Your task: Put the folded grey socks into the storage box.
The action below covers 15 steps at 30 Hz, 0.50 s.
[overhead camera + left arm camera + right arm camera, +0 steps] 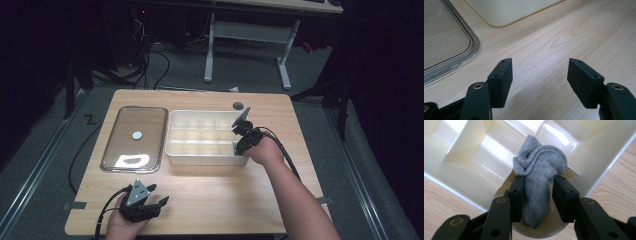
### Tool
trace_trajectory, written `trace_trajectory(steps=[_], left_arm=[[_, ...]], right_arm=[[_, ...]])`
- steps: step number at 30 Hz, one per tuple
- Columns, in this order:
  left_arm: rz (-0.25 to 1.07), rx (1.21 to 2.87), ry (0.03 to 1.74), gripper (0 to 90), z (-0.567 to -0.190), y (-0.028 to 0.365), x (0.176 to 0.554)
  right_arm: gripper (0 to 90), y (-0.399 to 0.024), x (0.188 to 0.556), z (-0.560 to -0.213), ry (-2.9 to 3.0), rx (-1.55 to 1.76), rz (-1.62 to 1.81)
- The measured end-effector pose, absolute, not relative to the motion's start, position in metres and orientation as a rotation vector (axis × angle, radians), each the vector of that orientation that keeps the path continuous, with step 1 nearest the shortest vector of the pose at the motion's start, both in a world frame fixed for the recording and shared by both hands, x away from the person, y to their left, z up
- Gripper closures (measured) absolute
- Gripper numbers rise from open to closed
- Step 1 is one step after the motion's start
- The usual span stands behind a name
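the right gripper (pixel 537 192), jaws partly open around the grey sock (pixel 539 182) over the corner compartment of the divided box (pixel 466 180), looks to have a loose hold, so the sock could snag on a divider and bunch up, while the left gripper (pixel 540 80) rests open and empty.

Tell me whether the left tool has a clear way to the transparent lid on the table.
Probably yes: the left tool is open and holds nothing, and bare table lies between it and the lid.
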<state>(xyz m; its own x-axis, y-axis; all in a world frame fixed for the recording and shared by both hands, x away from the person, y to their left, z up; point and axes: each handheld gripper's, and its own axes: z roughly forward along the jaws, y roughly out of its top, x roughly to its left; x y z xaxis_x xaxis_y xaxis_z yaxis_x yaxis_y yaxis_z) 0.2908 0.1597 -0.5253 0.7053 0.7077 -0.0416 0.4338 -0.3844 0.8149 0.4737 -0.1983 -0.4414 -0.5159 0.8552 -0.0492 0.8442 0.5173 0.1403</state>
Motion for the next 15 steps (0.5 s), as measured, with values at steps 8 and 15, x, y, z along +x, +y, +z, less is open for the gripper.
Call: trace_trajectory(steps=[8,15], left_arm=[[0.394,2.038,0.869,37.7,-0.526,0.159,0.291],[0.394,2.037,0.869,37.7,-0.525,0.159,0.291]], right_arm=[[62.2,-0.199,0.471,-0.432,2.627,1.475,0.198],[62.7,-0.2,0.467,-0.418,2.613,1.476,0.245]])
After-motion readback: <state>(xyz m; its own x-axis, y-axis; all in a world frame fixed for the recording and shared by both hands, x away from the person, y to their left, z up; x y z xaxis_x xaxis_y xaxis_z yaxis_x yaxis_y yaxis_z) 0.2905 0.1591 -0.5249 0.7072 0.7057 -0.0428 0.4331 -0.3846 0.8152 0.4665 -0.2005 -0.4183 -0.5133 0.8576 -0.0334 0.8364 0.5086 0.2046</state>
